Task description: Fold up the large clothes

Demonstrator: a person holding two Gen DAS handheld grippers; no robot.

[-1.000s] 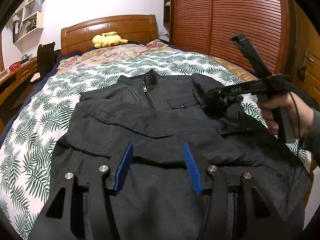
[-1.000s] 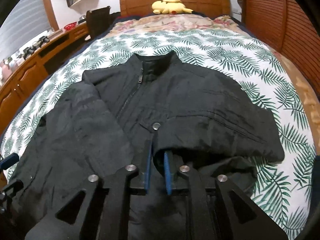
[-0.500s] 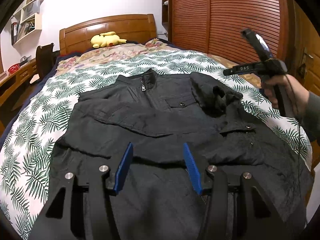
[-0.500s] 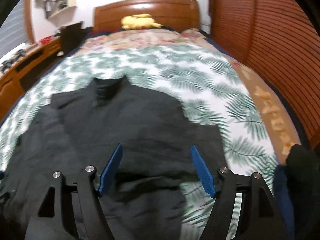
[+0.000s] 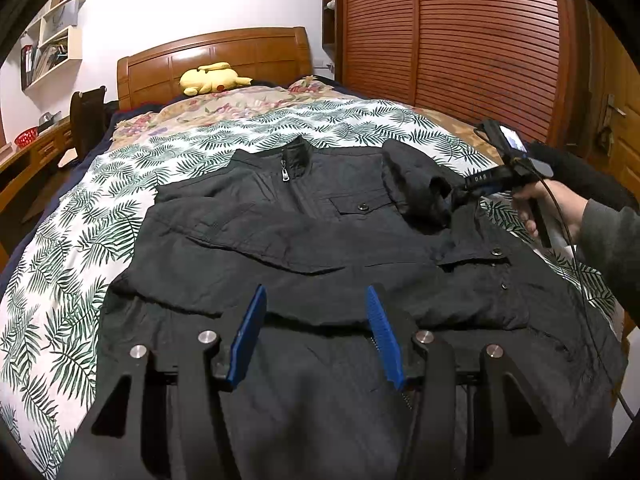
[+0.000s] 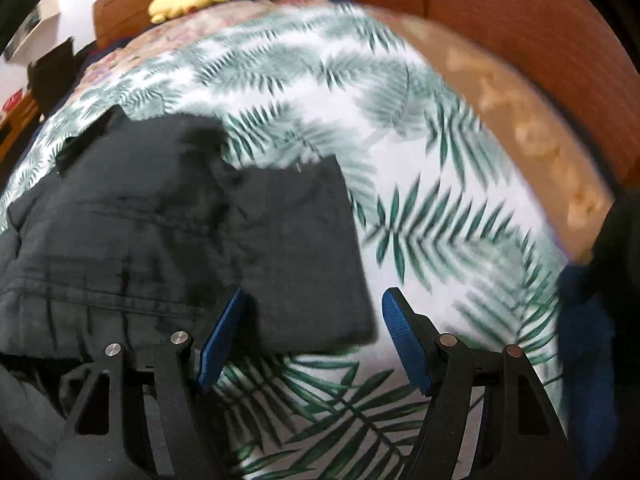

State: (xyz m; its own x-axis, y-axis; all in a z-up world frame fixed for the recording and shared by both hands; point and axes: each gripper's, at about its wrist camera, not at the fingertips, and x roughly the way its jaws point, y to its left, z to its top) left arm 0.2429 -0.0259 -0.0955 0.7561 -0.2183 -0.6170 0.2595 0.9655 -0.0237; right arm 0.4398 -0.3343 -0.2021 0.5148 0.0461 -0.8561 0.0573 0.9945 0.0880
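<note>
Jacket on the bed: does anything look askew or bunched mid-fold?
Yes. The jacket's right sleeve sits bunched in a lump near the shoulder, not flat like the left sleeve folded across the chest. The right gripper is open beside it.

Yellow plush toy (image 5: 212,78) lies by wooden headboard (image 5: 240,50).

A bed (image 5: 100,216) with a palm-leaf cover fills the room, its wooden headboard (image 5: 224,54) at 12 o'clock against a white wall (image 5: 180,4). A slatted wooden wardrobe (image 5: 460,40) stands at 2 o'clock; wall shelves (image 5: 52,52) hang at 10 o'clock.
</note>
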